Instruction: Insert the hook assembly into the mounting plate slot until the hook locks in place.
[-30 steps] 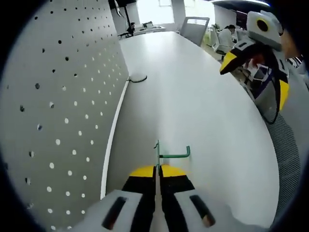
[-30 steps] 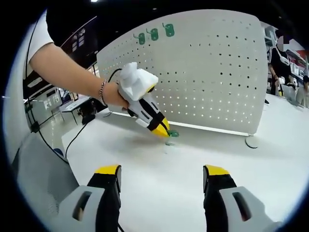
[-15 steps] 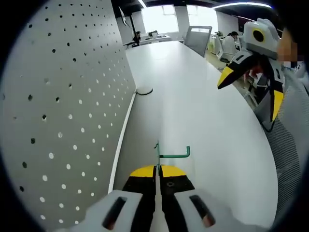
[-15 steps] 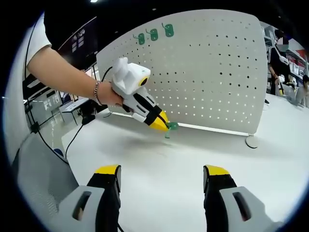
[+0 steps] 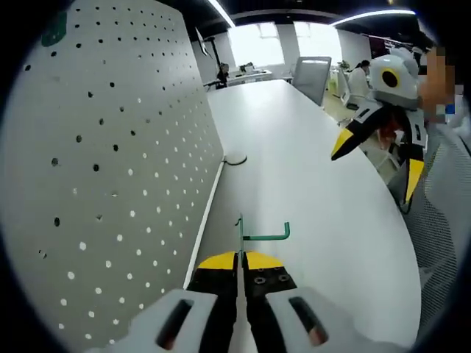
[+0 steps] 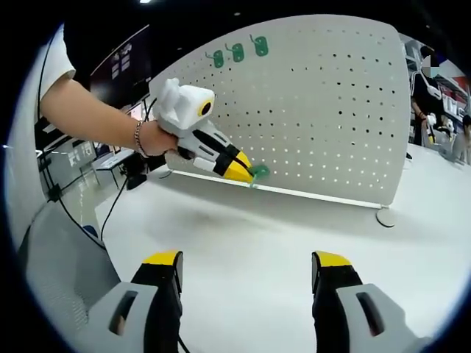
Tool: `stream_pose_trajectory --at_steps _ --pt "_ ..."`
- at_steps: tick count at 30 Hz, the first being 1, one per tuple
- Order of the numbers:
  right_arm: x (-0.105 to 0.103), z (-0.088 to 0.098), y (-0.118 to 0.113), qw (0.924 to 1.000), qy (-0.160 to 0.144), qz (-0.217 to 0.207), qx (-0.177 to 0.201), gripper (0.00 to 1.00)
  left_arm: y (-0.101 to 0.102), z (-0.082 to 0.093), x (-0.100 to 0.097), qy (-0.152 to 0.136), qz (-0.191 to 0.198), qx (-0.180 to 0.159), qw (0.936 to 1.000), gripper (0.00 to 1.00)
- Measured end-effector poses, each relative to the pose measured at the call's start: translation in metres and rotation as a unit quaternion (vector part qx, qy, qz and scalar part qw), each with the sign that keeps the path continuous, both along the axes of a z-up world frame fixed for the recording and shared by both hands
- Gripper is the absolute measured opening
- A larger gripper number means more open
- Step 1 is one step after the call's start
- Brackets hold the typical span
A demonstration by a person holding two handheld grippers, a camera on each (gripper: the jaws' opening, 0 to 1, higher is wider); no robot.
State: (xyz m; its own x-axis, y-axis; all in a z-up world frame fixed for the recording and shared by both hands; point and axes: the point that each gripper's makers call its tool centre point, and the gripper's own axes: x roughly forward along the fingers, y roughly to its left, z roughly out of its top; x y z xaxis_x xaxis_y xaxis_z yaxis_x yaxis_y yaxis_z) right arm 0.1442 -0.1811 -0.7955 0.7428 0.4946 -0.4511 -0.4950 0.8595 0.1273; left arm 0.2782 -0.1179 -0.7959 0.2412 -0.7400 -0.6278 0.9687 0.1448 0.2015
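My left gripper (image 5: 241, 262) is shut on a green hook (image 5: 254, 235), whose arm juts right past the yellow jaw tips. The white pegboard mounting plate (image 5: 103, 176) rises close on the left of that view. In the right gripper view the left gripper (image 6: 246, 172) holds the same hook (image 6: 259, 172) in the air, close in front of the pegboard (image 6: 324, 110). Three more green hooks (image 6: 237, 53) hang along the board's top edge. My right gripper (image 6: 246, 276) is open with nothing between its jaws, low over the white table (image 6: 250, 243); it also appears as the right gripper (image 5: 372, 143) at the table's edge.
The pegboard stands on round feet (image 6: 383, 216) on the long white table (image 5: 309, 184). A person's bare arm (image 6: 88, 114) carries the left gripper. Chairs and people sit beyond the far end of the table. A cable (image 6: 118, 206) trails off the table's left side.
The left gripper has risen with the hook, off the table and closer to the pegboard. The right gripper has stayed put, still open.
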Motion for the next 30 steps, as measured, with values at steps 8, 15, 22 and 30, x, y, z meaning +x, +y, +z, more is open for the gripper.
stream_pose_trajectory --at_steps 8,15,22,30 --pt "0.001 0.004 0.001 1.0000 -0.008 0.001 0.001 0.69 0.012 0.019 -0.005 -0.017 0.018 -0.035 0.9991 0.01" --pt "0.003 0.006 0.002 0.9999 -0.015 0.002 0.003 0.69 0.026 0.032 -0.008 -0.018 0.046 -0.065 0.9967 0.01" --pt "0.003 0.008 0.002 0.9998 -0.018 0.004 0.001 0.69 0.039 0.050 -0.012 -0.022 0.073 -0.097 0.9923 0.01" --pt "0.003 0.009 0.002 0.9998 -0.018 0.003 0.003 0.69 0.053 0.073 -0.017 -0.037 0.105 -0.135 0.9846 0.02"
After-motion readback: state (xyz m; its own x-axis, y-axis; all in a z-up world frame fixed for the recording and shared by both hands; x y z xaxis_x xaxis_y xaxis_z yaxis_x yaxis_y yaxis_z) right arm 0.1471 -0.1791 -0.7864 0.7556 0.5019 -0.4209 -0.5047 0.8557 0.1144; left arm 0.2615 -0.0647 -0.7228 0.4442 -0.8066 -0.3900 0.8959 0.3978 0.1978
